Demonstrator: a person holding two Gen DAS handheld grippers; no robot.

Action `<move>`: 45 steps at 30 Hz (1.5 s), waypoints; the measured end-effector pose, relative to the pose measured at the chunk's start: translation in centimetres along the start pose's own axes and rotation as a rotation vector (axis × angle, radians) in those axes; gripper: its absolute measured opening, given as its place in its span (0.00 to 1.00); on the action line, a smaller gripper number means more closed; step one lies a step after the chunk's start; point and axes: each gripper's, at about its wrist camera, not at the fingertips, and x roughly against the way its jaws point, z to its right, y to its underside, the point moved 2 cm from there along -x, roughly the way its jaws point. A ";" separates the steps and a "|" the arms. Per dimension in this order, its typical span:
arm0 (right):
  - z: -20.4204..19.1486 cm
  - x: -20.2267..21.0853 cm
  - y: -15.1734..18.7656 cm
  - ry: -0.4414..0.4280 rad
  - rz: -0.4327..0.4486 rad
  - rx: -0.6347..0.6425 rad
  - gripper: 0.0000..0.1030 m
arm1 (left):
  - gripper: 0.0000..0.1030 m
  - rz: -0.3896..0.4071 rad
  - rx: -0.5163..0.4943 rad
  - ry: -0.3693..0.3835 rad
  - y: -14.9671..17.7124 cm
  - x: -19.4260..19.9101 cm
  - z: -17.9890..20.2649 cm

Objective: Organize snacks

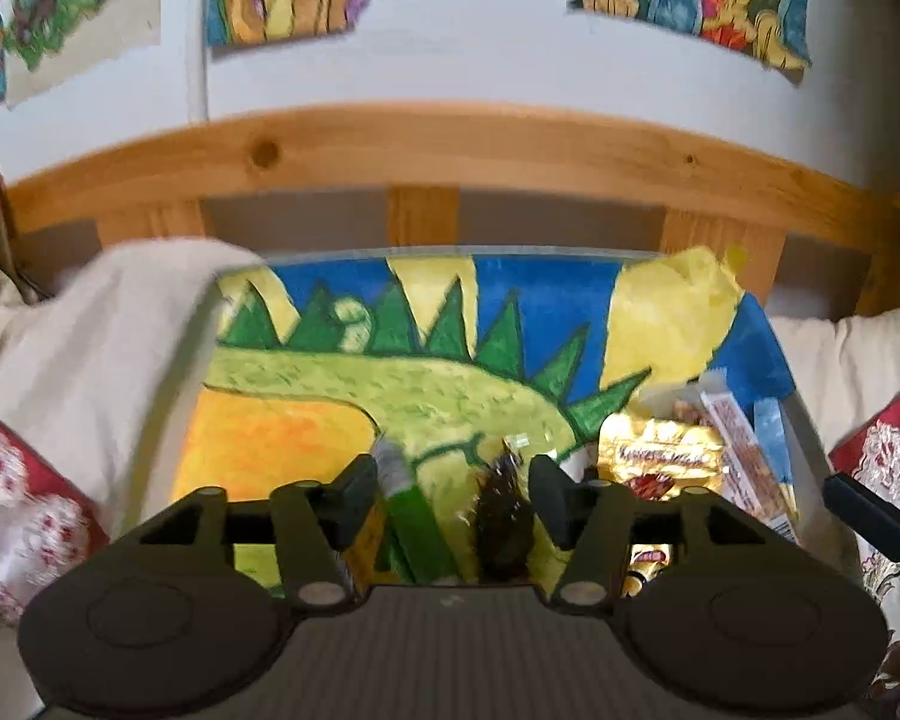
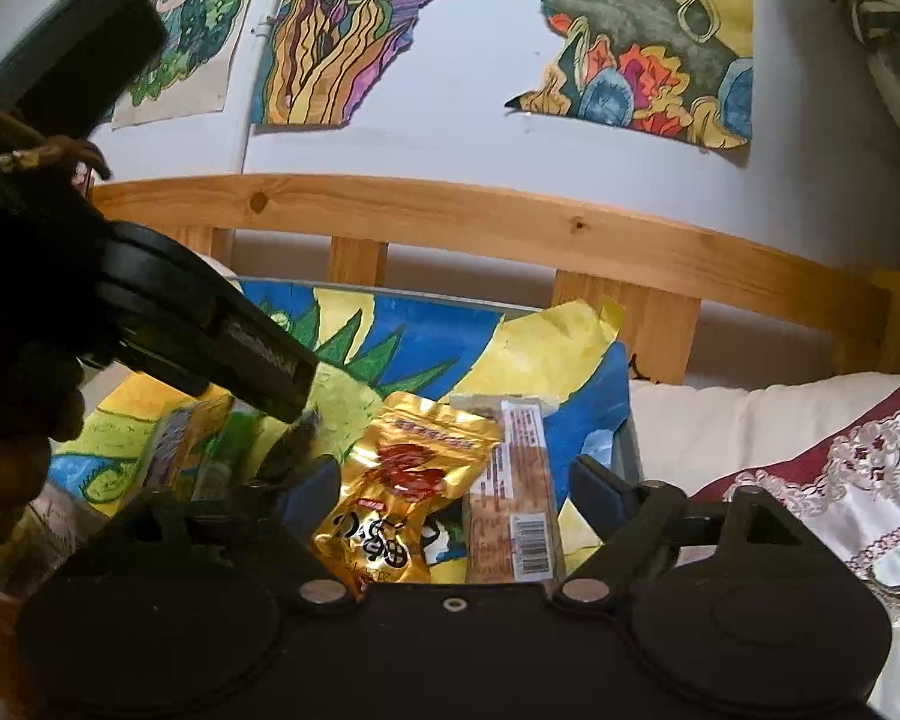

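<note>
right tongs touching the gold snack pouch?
Apart. The right wrist view shows the right tongs open, with the gold snack pouch lying between the fingers and painted surface visible between the pouch and each fingertip.

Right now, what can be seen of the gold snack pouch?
The gold snack pouch is a shiny foil-looking bag with red print and dark characters. It lies flat on the dinosaur painting, its right edge against a long clear-wrapped bar. It sits between the right gripper fingers, whose pads stand clear of it.
</note>
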 end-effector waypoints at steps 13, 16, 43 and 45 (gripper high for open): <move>0.1 6.2 -4.5 0.023 0.094 -0.109 0.98 | 0.97 0.173 -0.018 -0.099 -1.8 9.5 -2.7; -0.1 8.4 -5.4 0.022 0.115 -0.130 0.99 | 0.99 0.185 -0.021 -0.112 -1.4 11.8 -3.6; -5.6 25.5 -5.8 0.013 0.121 -0.062 0.99 | 0.99 0.168 0.121 -0.105 10.0 26.9 -10.6; -5.7 26.2 -5.1 0.015 0.108 -0.076 0.99 | 0.99 0.145 0.122 -0.111 10.9 26.8 -10.8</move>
